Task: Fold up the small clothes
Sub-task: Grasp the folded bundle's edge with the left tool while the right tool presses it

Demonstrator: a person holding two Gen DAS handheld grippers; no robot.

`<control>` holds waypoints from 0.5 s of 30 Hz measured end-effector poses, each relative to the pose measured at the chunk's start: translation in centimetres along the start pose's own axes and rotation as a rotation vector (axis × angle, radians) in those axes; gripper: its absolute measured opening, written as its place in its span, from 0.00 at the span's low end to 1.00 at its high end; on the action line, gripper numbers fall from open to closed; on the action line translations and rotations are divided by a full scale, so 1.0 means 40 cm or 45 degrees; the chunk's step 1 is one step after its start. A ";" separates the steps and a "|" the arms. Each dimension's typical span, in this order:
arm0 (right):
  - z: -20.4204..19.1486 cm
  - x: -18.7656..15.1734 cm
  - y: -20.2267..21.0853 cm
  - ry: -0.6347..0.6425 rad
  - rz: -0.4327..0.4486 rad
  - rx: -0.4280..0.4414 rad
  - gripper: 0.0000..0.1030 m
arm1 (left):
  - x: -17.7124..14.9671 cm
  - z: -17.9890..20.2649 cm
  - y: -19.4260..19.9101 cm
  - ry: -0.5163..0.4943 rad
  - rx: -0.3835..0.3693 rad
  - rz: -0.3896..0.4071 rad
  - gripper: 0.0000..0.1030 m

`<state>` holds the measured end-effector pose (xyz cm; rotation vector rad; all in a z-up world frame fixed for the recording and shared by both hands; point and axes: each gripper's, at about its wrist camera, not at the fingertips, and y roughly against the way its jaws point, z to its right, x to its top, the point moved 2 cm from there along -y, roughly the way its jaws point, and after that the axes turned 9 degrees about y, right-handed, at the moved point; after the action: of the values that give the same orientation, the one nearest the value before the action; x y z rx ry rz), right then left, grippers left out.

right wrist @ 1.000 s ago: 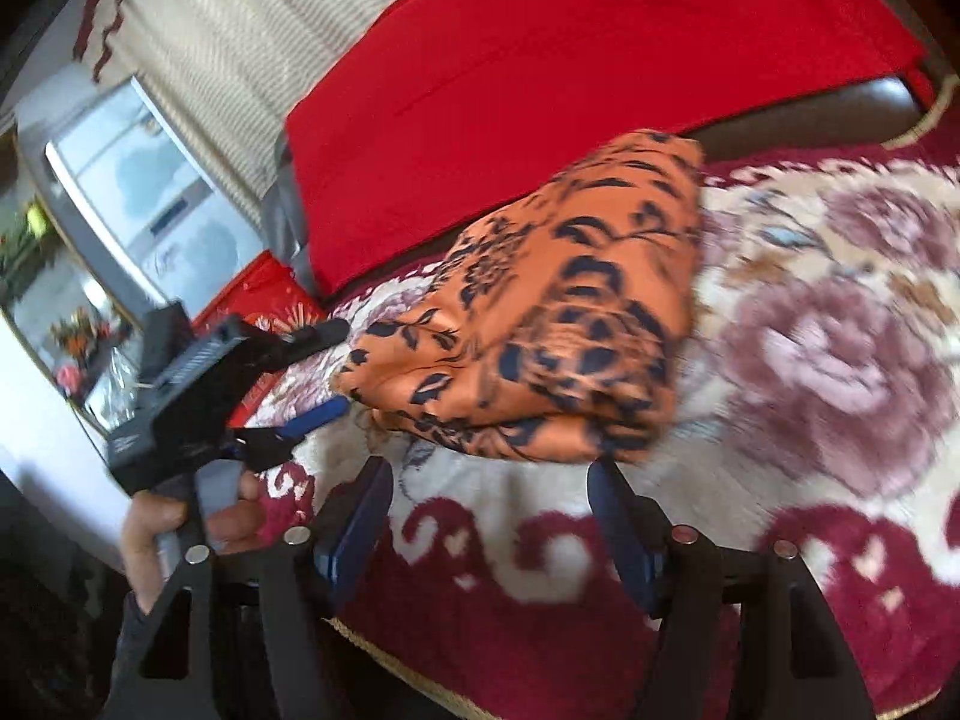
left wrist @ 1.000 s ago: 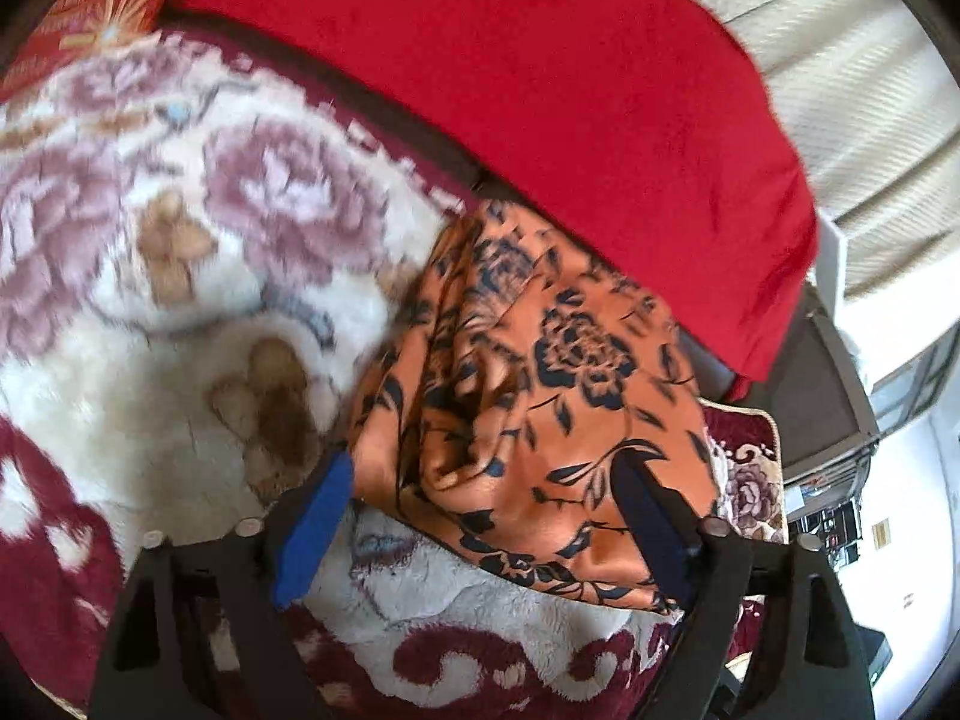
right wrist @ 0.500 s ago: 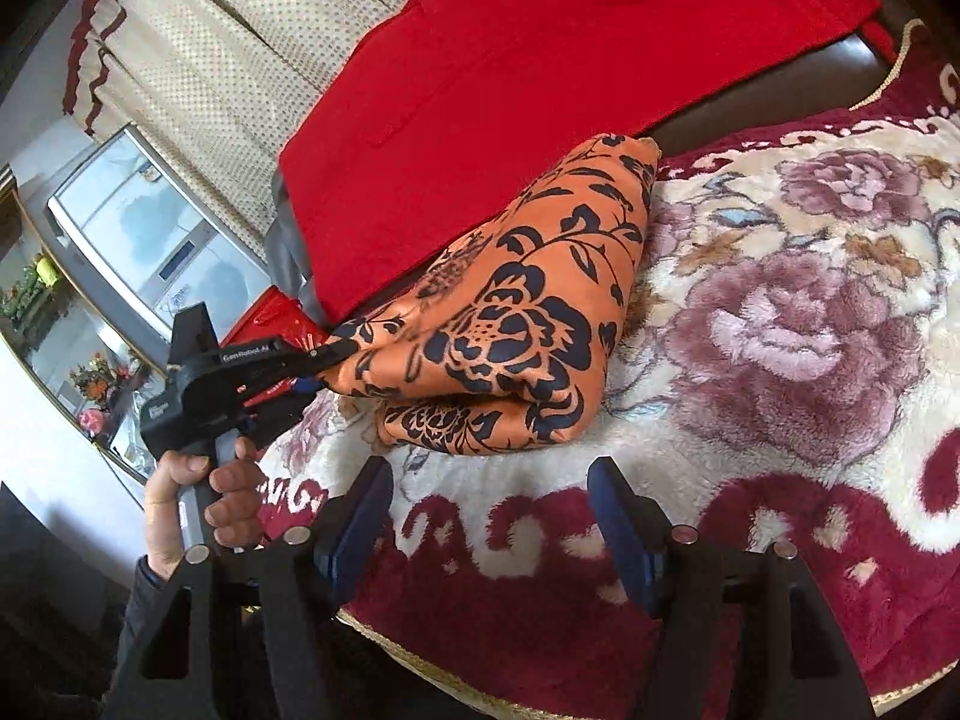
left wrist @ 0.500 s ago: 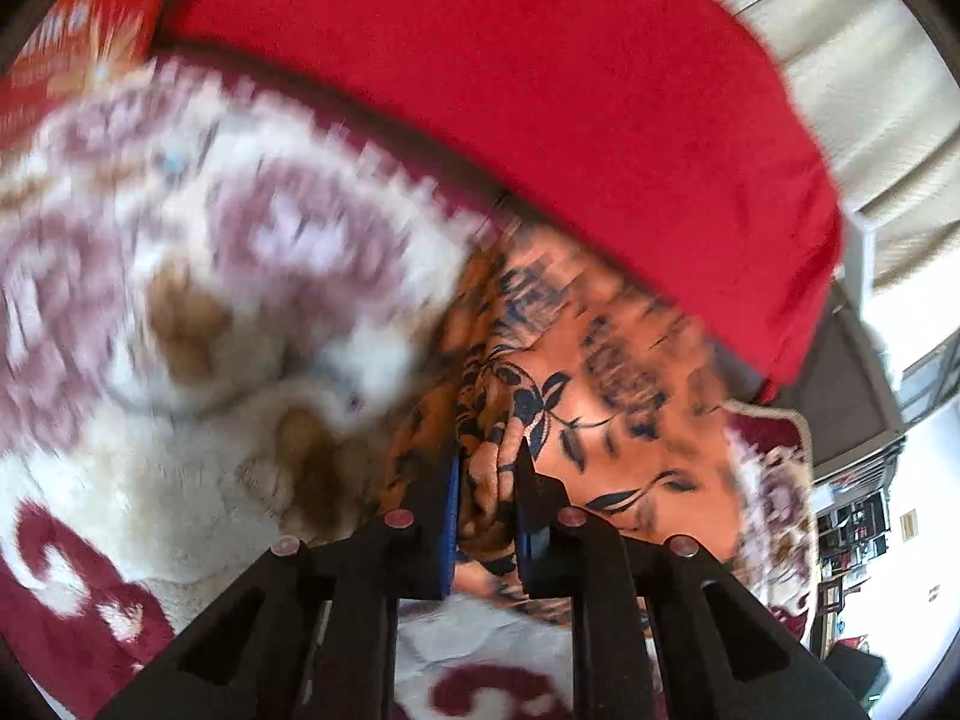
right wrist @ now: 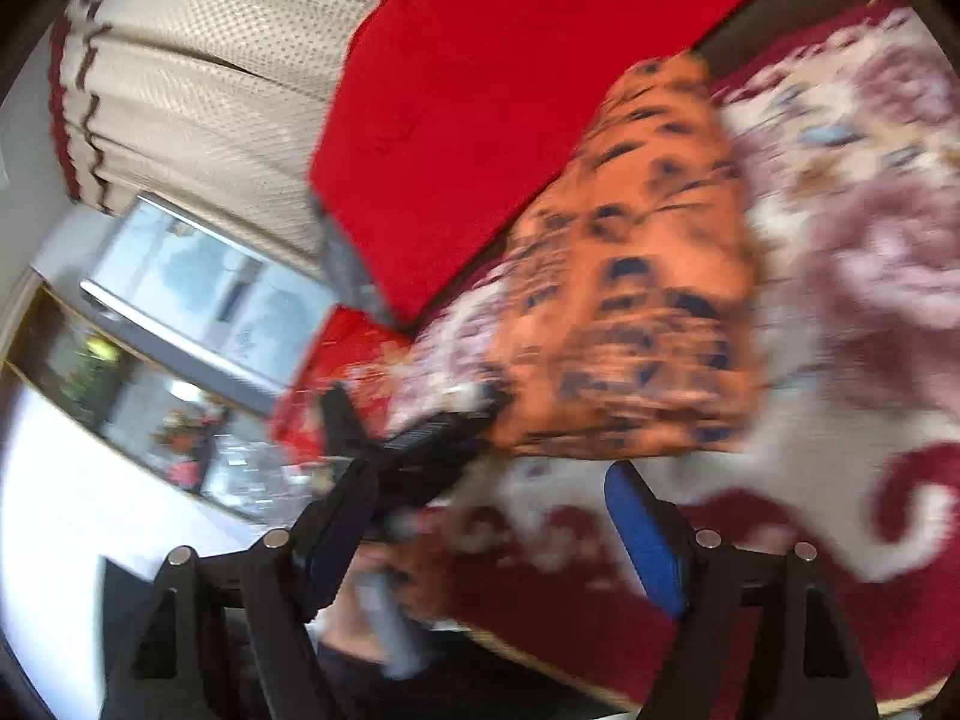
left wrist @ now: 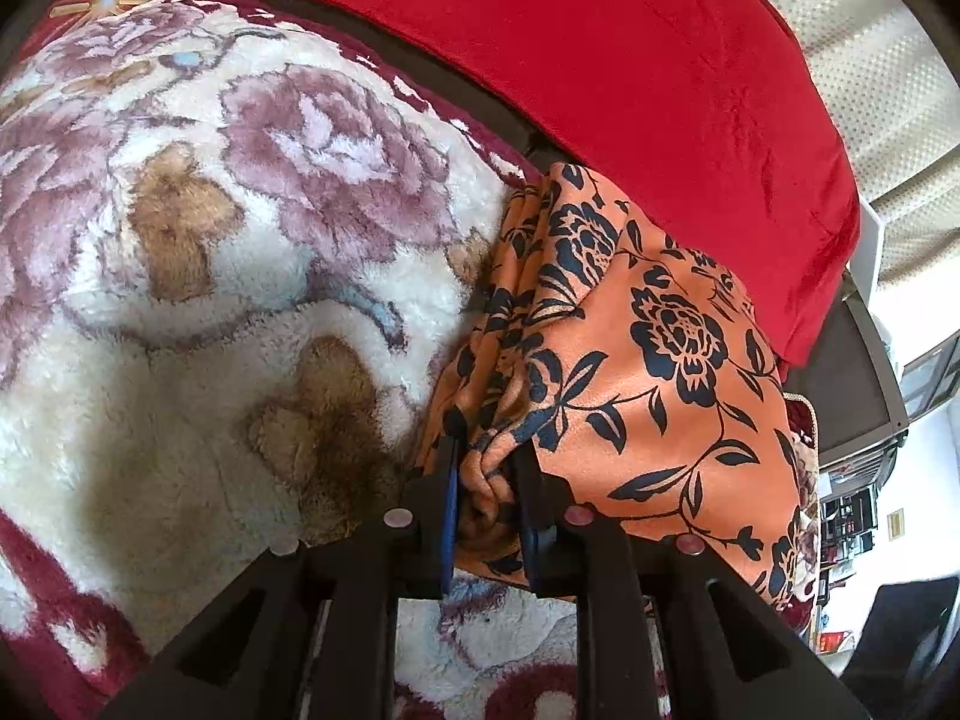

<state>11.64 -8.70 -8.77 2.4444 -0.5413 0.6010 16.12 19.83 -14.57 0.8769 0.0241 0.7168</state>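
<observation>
Left claw (left wrist: 487,468) newly pinching orange cloth (left wrist: 648,360), red blanket (left wrist: 600,60) behind.

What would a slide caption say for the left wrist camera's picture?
Left gripper pinches a bunched edge of the orange flowered garment lying on a plush rose-patterned blanket.

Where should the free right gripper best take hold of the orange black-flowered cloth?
Probably the orange black-flowered cloth's near bottom edge, approached from the front: the layered folds bunch there, the left gripper pinches its other corner, and the right gripper is open.
</observation>
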 end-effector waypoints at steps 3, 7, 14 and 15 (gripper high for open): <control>-0.027 0.056 0.015 -0.005 0.053 0.059 0.79 | 0.000 0.001 0.005 -0.012 -0.003 -0.004 0.19; 0.044 0.130 0.082 -0.032 0.127 -0.156 0.82 | 0.014 0.024 0.065 -0.038 -0.020 0.060 0.36; 0.249 0.257 0.002 -0.179 -0.019 -0.222 0.82 | 0.074 0.096 0.045 -0.169 -0.056 0.061 0.70; 0.256 0.266 -0.016 -0.184 -0.041 -0.228 0.82 | 0.075 0.100 0.004 -0.197 -0.042 -0.008 0.70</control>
<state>23.70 -16.94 -11.11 2.3330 -0.5861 0.3480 19.53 18.87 -11.04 0.8986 -0.1226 0.6404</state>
